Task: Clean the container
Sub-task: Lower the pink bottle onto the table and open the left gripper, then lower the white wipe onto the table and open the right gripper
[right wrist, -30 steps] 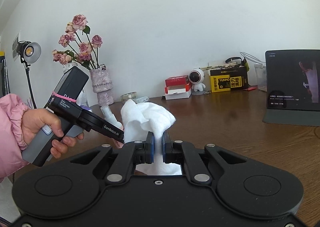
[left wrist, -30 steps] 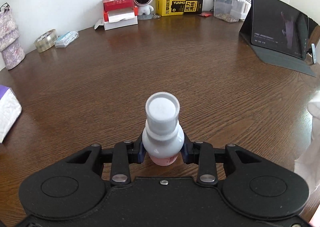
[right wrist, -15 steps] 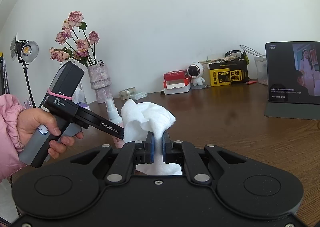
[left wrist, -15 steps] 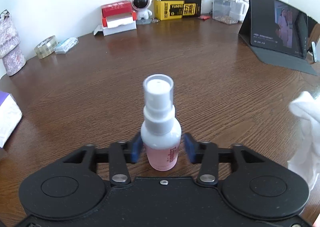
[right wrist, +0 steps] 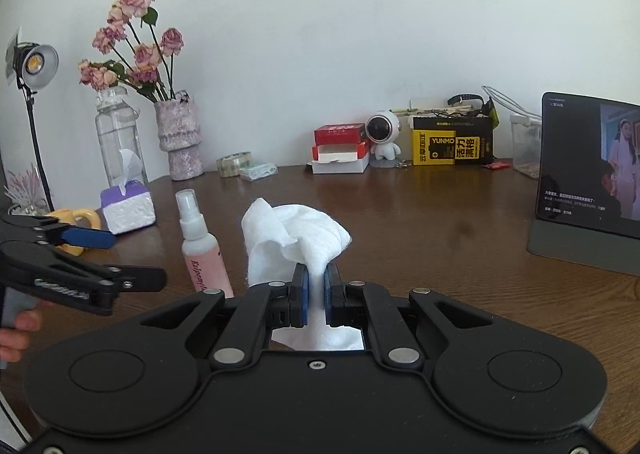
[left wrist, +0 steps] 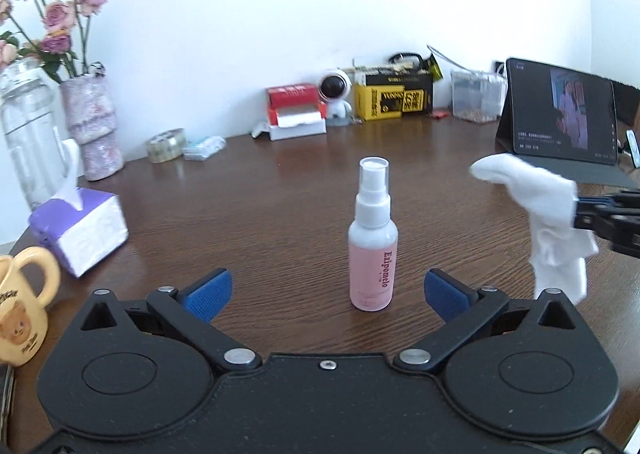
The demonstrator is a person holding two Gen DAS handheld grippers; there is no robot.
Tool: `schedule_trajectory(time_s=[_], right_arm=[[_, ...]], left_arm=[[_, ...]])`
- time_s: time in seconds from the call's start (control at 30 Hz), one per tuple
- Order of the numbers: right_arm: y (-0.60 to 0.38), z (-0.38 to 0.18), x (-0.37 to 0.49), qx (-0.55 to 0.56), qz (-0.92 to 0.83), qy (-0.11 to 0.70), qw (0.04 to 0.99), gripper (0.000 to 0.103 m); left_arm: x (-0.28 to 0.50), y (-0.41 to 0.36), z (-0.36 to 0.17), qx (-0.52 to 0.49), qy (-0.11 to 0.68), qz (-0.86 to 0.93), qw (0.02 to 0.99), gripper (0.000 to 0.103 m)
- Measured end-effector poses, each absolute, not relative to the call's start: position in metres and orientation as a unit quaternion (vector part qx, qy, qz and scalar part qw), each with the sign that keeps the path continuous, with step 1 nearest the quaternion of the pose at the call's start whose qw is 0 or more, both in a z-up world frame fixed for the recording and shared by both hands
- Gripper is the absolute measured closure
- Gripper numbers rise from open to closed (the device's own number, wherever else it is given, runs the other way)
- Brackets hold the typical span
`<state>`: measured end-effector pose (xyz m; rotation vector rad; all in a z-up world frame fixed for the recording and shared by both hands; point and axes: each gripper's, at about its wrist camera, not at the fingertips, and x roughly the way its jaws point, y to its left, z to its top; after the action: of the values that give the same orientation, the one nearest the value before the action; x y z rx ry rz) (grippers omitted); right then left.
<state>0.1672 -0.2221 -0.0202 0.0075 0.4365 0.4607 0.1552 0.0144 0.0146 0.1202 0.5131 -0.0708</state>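
A small pink spray bottle [left wrist: 373,250] with a white cap stands upright on the brown table [left wrist: 280,198], free of any grip. My left gripper [left wrist: 327,292] is open, its blue pads wide apart just behind the bottle. In the right wrist view the same spray bottle [right wrist: 200,246] stands left of centre, with the left gripper [right wrist: 98,250] beside it. My right gripper [right wrist: 316,286] is shut on a crumpled white cloth [right wrist: 292,238]. That white cloth [left wrist: 540,206] hangs at the right in the left wrist view.
A purple tissue box [left wrist: 80,230], a yellow mug [left wrist: 22,306], a clear jar [left wrist: 24,134] and a vase of roses [left wrist: 94,126] stand at the left. Boxes, tape and a small robot figure [left wrist: 336,98] line the wall. A tablet [left wrist: 560,114] stands at the right.
My left gripper opened, let go of the spray bottle, left it standing on the table and drew back. The right gripper kept its hold on the cloth.
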Motion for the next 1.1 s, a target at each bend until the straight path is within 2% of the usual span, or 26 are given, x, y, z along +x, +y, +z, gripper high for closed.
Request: schedule_trajectory(time_s=[0.3, 0.8, 0.83, 0.87, 0.9, 0.97, 1.0, 1.03, 1.07, 1.1], right_arm=[[-0.192, -0.034, 0.207, -0.027, 0.212, 0.291, 0.932, 0.095], [-0.17, -0.048, 0.224, -0.063, 0.171, 0.323, 0.929, 0.093], [-0.171, -0.047, 0.223, -0.062, 0.17, 0.322, 0.929, 0.089], [-0.172, -0.046, 0.222, -0.06, 0.169, 0.32, 0.93, 0.078], [-0.173, -0.045, 0.22, -0.059, 0.169, 0.318, 0.931, 0.071], [-0.177, -0.043, 0.214, -0.055, 0.173, 0.309, 0.934, 0.042], [-0.179, -0.041, 0.211, -0.052, 0.174, 0.305, 0.935, 0.033], [-0.182, -0.038, 0.209, -0.049, 0.176, 0.299, 0.936, 0.029], [-0.184, -0.035, 0.206, -0.046, 0.178, 0.293, 0.938, 0.017], [-0.187, -0.032, 0.202, -0.043, 0.179, 0.286, 0.94, 0.011]], left_arm=[[0.114, 0.021, 0.02, 0.041, 0.216, -0.023, 0.975, 0.0], [0.093, 0.032, 0.02, 0.012, 0.202, -0.019, 0.979, 0.0], [0.093, 0.033, 0.02, 0.012, 0.201, -0.019, 0.979, 0.0], [0.092, 0.033, 0.02, 0.011, 0.199, -0.018, 0.98, 0.0], [0.092, 0.033, 0.019, 0.011, 0.198, -0.018, 0.98, 0.0], [0.092, 0.033, 0.018, 0.011, 0.196, -0.018, 0.98, 0.0], [0.091, 0.033, 0.017, 0.01, 0.194, -0.019, 0.981, 0.0], [0.091, 0.033, 0.016, 0.008, 0.194, -0.02, 0.981, 0.0], [0.091, 0.033, 0.016, 0.007, 0.194, -0.021, 0.981, 0.0], [0.09, 0.033, 0.016, 0.006, 0.193, -0.022, 0.981, 0.0]])
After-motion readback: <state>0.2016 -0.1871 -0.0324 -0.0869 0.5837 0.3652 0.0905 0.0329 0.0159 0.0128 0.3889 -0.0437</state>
